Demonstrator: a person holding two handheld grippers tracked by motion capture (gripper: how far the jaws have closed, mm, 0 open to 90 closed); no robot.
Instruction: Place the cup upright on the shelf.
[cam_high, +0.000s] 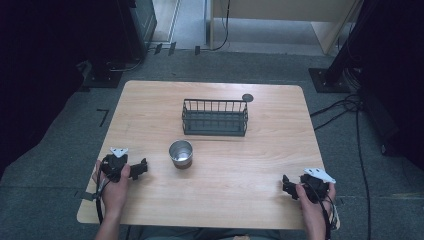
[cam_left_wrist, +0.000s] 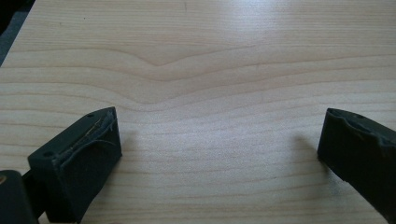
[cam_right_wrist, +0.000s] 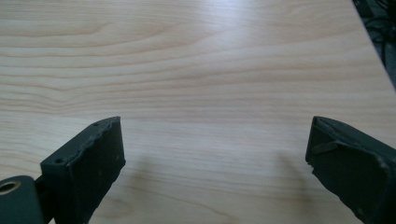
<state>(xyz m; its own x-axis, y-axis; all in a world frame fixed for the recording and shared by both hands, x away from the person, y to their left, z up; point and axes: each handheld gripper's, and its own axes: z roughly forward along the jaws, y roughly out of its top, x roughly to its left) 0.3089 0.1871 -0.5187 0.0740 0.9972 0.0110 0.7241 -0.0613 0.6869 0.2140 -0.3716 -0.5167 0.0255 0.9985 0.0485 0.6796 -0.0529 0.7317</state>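
A metal cup (cam_high: 181, 153) stands upright near the middle of the wooden table (cam_high: 260, 165). Behind it sits a dark wire basket (cam_high: 215, 118). My left gripper (cam_high: 142, 168) rests low at the table's front left, held in a hand, to the left of the cup and apart from it. In the left gripper view its jaws stand wide apart over bare wood (cam_left_wrist: 219, 140), so it is open. My right gripper (cam_high: 286, 186) sits at the front right, pointing left. The right gripper view shows its jaws spread wide with nothing between them (cam_right_wrist: 215, 144).
A small dark round disc (cam_high: 247, 97) lies on the table by the basket's far right corner. Cables (cam_high: 350, 107) trail on the grey floor to the right. Dark stands and equipment flank the table at the back left and right.
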